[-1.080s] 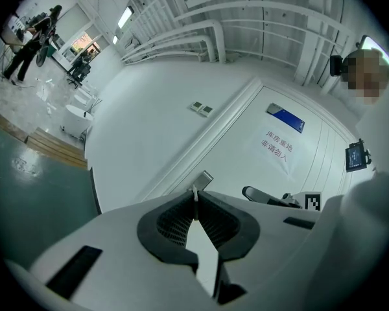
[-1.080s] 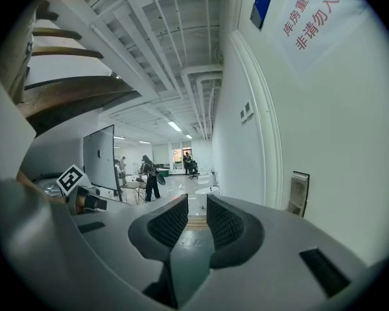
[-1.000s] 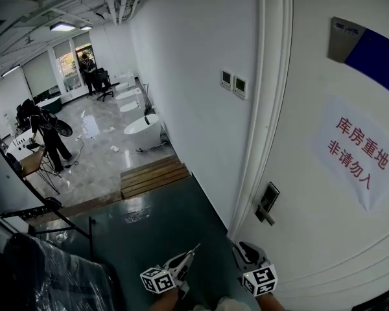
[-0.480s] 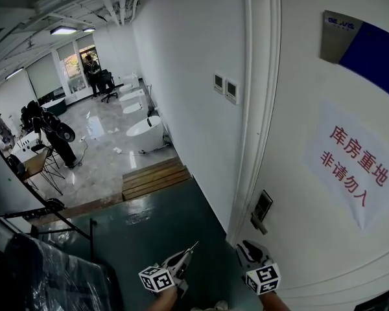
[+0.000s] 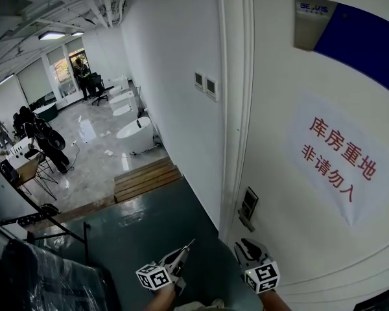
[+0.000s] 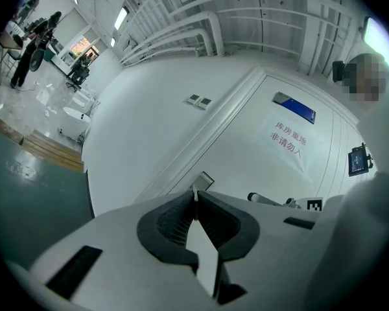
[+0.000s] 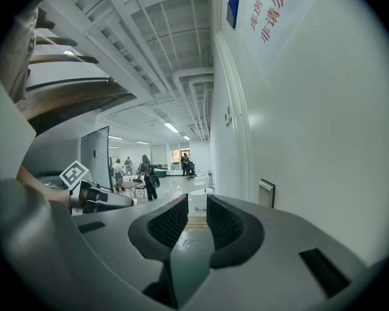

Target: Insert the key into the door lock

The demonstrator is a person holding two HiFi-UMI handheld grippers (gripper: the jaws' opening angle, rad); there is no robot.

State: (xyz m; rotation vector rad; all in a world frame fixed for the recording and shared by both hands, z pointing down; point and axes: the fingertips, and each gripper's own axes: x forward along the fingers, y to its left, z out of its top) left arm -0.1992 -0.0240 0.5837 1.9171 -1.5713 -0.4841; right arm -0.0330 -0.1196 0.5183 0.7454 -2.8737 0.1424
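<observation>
The door lock (image 5: pixel 248 207) is a small metal plate with a lever on the white door (image 5: pixel 298 225), just right of the door frame. My left gripper (image 5: pixel 181 256) is low in the head view, left of and below the lock, shut on a thin metal key (image 5: pixel 189 245) whose tip points up toward the lock. In the left gripper view the key (image 6: pixel 195 197) sticks out between the closed pads, with the lock (image 6: pixel 205 180) just beyond it. My right gripper (image 5: pixel 248 249) hangs right under the lock, open and empty; the lock (image 7: pixel 266 193) shows to its right.
A paper notice with red characters (image 5: pixel 340 157) and a blue sign (image 5: pixel 350 41) hang on the door. Two wall panels (image 5: pixel 206 84) sit left of the door frame (image 5: pixel 233 109). Dark green floor (image 5: pixel 149 229) lies below, wooden steps (image 5: pixel 146 179) beyond it, and people stand far off (image 5: pixel 42 138).
The door, its lock and the notice have slid left and slightly down in the head view as the camera turned. Both grippers stay low, in nearly the same places.
</observation>
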